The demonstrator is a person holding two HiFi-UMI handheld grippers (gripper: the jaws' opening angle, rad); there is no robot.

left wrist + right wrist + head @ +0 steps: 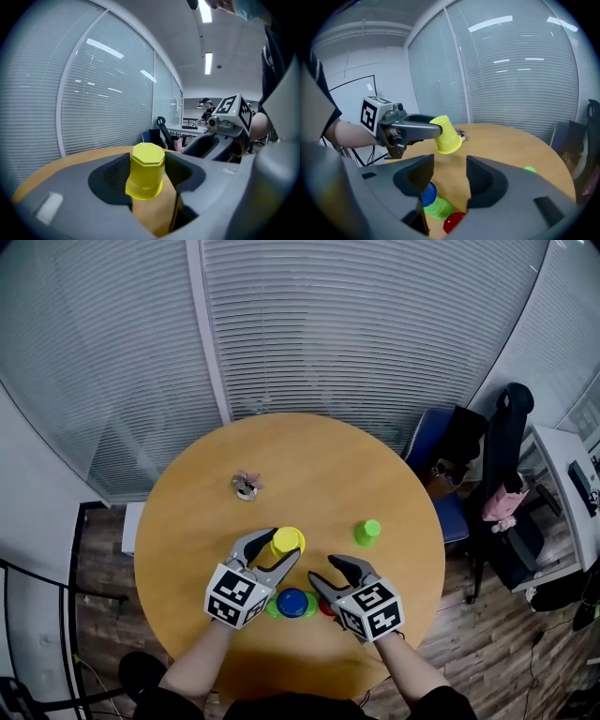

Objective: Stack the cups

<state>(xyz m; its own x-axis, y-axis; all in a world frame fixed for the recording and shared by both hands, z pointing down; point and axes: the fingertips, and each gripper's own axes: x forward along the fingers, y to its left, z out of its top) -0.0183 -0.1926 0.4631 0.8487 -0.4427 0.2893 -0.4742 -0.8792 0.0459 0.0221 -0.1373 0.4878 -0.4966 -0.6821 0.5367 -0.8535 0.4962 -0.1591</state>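
**Yellow cup gripped and off the table**

The left gripper (277, 551) is clamped on the yellow cup (147, 173). One ribbed pad presses on each side of the cup's wall. The cup is upside down, with its faceted, flat base on top. Its smooth wall widens toward the open rim below. It is plain, glossy yellow with no print.

In the right gripper view the cup hangs tilted in the air above the table (375, 465), with its rim turned toward the camera. In the head view it sits over the near middle of the tabletop.

The right gripper (450, 178) is beside the left one. Its jaws are apart and nothing is between them.

Three more cups sit on the table below and between the two grippers. A blue cup (292, 602) touches a green cup (438, 207), though I cannot tell whether they are nested. A red cup (452, 221) is just beside them.

A second green cup (367, 532) stands well apart, to the right. A small plant (247, 486) sits farther back on the round wooden table. Beyond the table are blinds and a chair (441, 446).
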